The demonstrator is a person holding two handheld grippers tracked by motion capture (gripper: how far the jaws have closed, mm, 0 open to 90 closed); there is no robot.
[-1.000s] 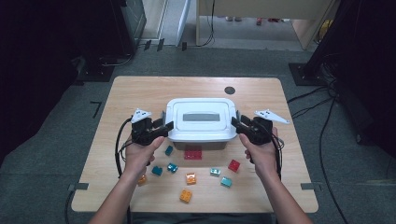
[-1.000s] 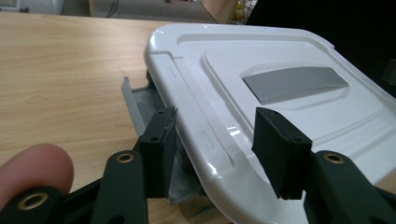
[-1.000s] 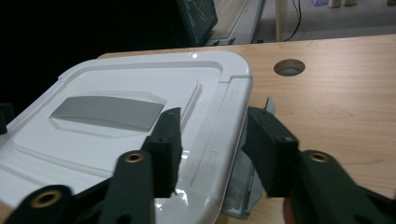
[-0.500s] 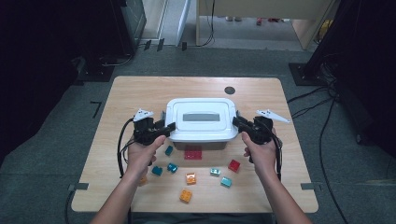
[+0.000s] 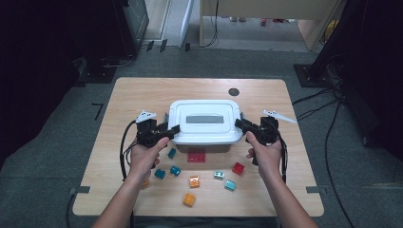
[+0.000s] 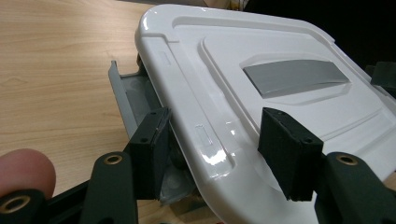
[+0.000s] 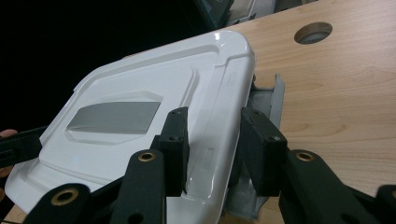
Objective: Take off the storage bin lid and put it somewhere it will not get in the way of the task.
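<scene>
A white box with a white lid (image 5: 204, 121) and a grey panel on top stands mid-table. My left gripper (image 5: 172, 129) is at the lid's left end. In the left gripper view the left gripper (image 6: 219, 154) is open, one jaw under the lid (image 6: 243, 93) rim and one above it, with a gap. My right gripper (image 5: 239, 123) is at the lid's right end. In the right gripper view the right gripper (image 7: 215, 149) has its jaws pressed on either side of the lid (image 7: 154, 93) rim.
Grey latches (image 6: 122, 98) (image 7: 273, 100) hang flipped out at both ends of the box. Several small bricks lie in front of it: a red plate (image 5: 196, 156), teal (image 5: 171, 153), orange (image 5: 188, 199) and red (image 5: 238, 168) ones. A round hole (image 5: 233, 91) sits behind the box.
Both grippers have stayed at the lid's ends with barely any shift. The box and the bricks have not moved.
</scene>
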